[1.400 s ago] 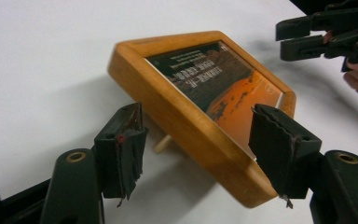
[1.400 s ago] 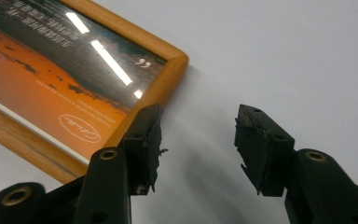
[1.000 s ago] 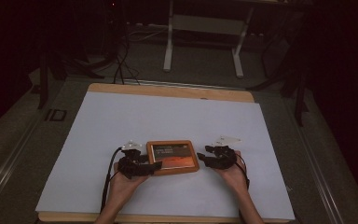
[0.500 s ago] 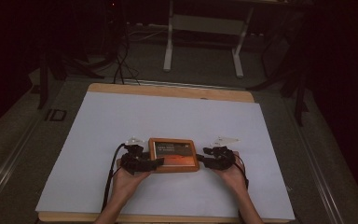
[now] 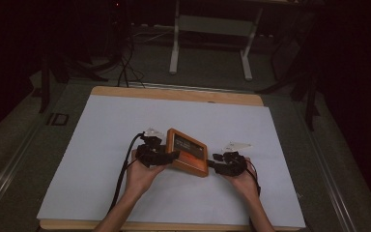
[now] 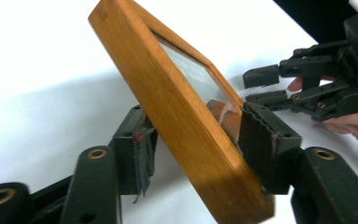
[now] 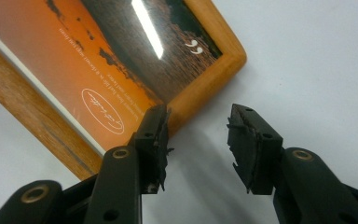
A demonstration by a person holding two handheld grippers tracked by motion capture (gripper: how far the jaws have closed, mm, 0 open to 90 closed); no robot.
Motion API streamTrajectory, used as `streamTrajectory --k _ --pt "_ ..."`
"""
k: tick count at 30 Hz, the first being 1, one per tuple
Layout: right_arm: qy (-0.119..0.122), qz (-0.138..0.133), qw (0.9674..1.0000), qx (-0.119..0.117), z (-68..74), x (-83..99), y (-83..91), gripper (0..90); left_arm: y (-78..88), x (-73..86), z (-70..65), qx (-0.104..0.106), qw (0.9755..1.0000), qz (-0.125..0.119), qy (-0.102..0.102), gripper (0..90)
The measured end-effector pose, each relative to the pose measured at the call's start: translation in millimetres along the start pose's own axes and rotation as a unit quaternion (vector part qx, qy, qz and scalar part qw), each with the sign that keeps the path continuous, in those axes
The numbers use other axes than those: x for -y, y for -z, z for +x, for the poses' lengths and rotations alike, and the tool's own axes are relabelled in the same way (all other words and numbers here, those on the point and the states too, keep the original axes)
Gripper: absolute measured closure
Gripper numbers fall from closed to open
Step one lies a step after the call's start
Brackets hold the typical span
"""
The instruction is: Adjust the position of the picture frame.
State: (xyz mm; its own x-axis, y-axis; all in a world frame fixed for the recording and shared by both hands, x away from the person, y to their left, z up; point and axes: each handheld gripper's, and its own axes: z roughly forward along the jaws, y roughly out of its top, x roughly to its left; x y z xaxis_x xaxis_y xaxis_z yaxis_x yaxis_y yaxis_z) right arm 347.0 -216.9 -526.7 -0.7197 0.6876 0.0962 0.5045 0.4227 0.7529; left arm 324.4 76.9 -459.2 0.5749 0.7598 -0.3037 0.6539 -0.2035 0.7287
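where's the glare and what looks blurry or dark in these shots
Right gripper view: a bright streak of glare on the picture frame's glass. Left gripper view: the frame's near wooden edge is soft and the white table is blown out. High view: the room behind the table is nearly black, and the hand-held grippers are dark shapes with little detail.

My surroundings: a covered table in a dim room

I see a white sheet [image 5: 125, 121] covering most of a wooden table [image 5: 174, 94], whose bare edge shows along the far side and the near side. Beyond the table stands a white-legged stand [image 5: 207, 43] on the grey floor [image 5: 319, 159], with dark cables [image 5: 123, 67] trailing to its left. A small dark rectangular item [image 5: 58, 119] lies just beside the table's left far corner.
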Motion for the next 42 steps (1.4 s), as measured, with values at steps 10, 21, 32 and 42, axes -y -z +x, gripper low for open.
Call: streamTrajectory --k 10,21,32,42 --pt "0.011 -0.033 0.9994 0.000 -1.3 -8.3 20.0 48.6 -3.8 -16.1 -19.1 0.007 0.9992 -0.013 -0.038 60.0" --pt "0.037 -0.099 0.9941 -0.025 -14.6 -40.3 60.9 41.5 -9.7 -29.4 -40.6 0.031 0.9947 -0.033 -0.093 67.2" --pt "0.089 -0.085 0.9914 -0.046 -15.6 -46.4 70.4 41.9 -15.1 -37.4 -63.4 0.050 0.9824 -0.043 -0.175 69.3" --pt "0.116 -0.084 0.9858 -0.088 -23.7 -41.6 82.1 35.8 -22.4 -37.8 -79.3 0.101 0.9643 -0.059 -0.237 68.6"
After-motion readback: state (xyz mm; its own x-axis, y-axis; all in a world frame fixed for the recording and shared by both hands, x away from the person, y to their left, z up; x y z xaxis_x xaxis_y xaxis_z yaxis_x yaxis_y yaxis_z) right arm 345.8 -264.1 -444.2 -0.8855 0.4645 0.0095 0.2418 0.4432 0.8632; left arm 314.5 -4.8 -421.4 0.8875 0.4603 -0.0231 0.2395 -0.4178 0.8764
